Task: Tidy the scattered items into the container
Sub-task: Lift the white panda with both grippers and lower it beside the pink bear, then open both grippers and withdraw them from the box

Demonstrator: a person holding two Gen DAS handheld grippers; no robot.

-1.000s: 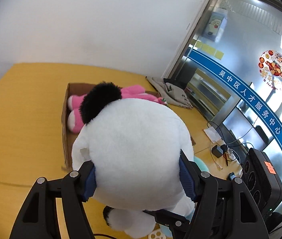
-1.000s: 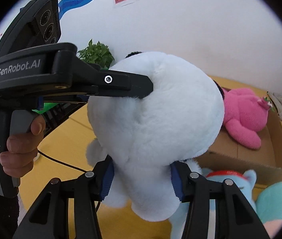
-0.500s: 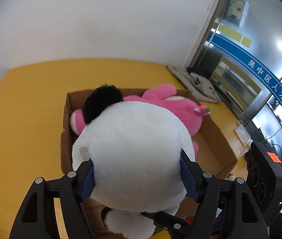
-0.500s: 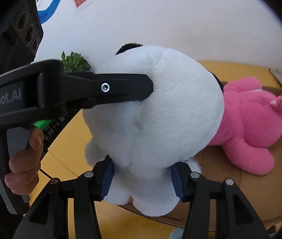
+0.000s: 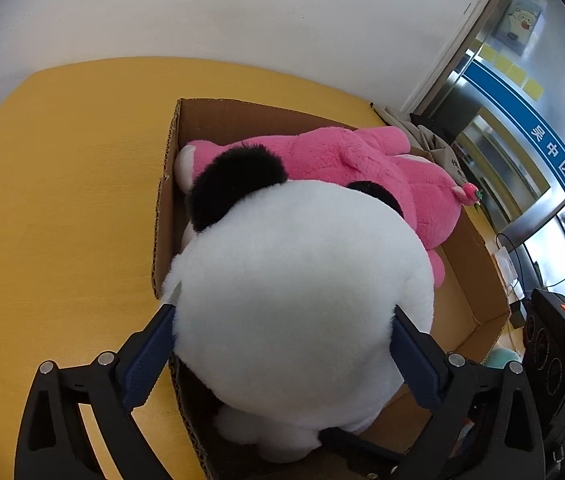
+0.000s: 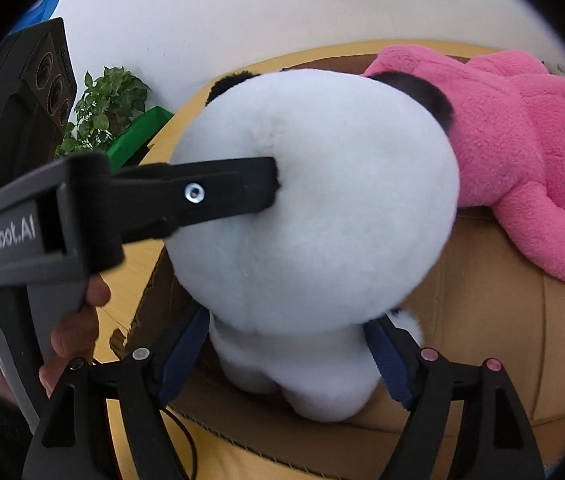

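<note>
A big white plush panda (image 5: pixel 302 288) with black ears is held over the open cardboard box (image 5: pixel 168 184). My left gripper (image 5: pixel 282 348) is shut on its round head from both sides. My right gripper (image 6: pixel 286 352) is shut on its lower body (image 6: pixel 314 376); the left gripper's finger (image 6: pixel 210 194) presses into the head in that view. A pink plush toy (image 5: pixel 362 164) lies inside the box along its far side, also in the right wrist view (image 6: pixel 530 136). The panda's face is hidden.
The box stands on a yellow table (image 5: pixel 62 200). A potted plant (image 6: pixel 110 100) and a green object stand at the table's left end. A grey cloth bag (image 5: pixel 434 144) lies behind the box. A teal plush (image 5: pixel 502 358) lies beside the box's right wall.
Both grippers have carried the panda forward and down, from beside the box to over its near half. The grip on it has not changed.
</note>
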